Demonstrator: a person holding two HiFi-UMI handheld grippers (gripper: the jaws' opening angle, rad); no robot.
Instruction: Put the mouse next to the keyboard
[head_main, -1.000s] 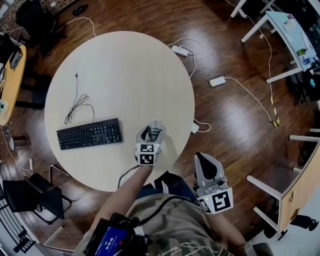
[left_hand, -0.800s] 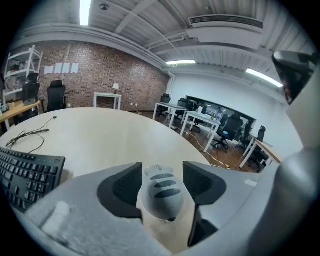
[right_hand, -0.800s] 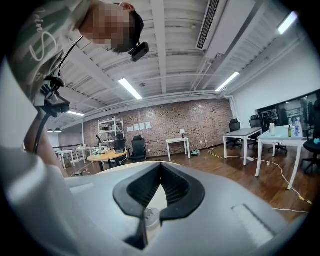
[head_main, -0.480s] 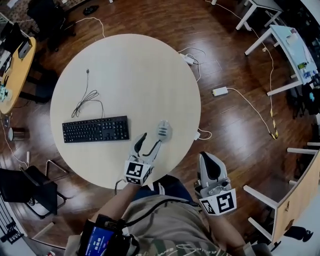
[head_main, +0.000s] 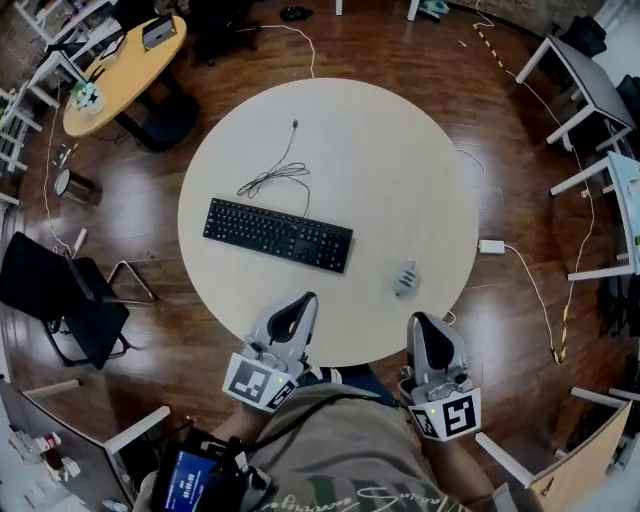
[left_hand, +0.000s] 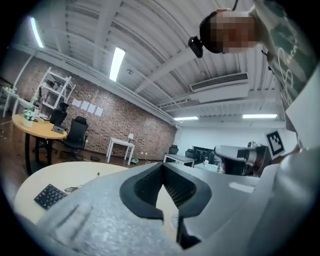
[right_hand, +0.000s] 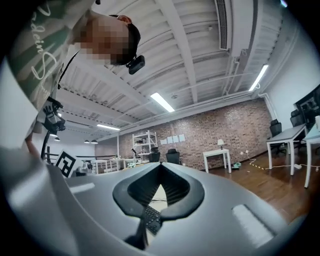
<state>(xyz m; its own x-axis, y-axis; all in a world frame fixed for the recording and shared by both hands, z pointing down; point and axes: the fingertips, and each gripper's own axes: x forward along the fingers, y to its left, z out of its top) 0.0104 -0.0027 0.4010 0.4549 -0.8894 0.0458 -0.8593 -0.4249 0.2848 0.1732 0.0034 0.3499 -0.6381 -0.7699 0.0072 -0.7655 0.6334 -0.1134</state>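
From the head view, looking steeply down on a round pale wooden desk (head_main: 400, 150): shows a long black keyboard (head_main: 278, 234) lying across the middle and a small grey plastic mouse (head_main: 405, 278) resting just off the keyboard's right end, near but not touching it, with nothing holding it. Shows also the left hand-held gripper (head_main: 303, 302) hanging over the desk edge on the near side of the keyboard, and the right hand-held gripper (head_main: 428, 325) nearer than the keyboard's right end, both clear of the mouse. From the left gripper view: jaws closing, tips met in a narrow point, nothing between them, keyboard low at the left. From the right gripper view: pinched narrow as well and empty, with keyboard keys glimpsed through the gap under the tips. Judging by looks alone: probably light, rigid and smooth-shelled, so apt to skid on the bare desk or squirt out of a pinch on its rounded back. Best taken across the two flatter flanks at mid-length, with a modest squeeze. Seems to sit beside the keyboard as asked.
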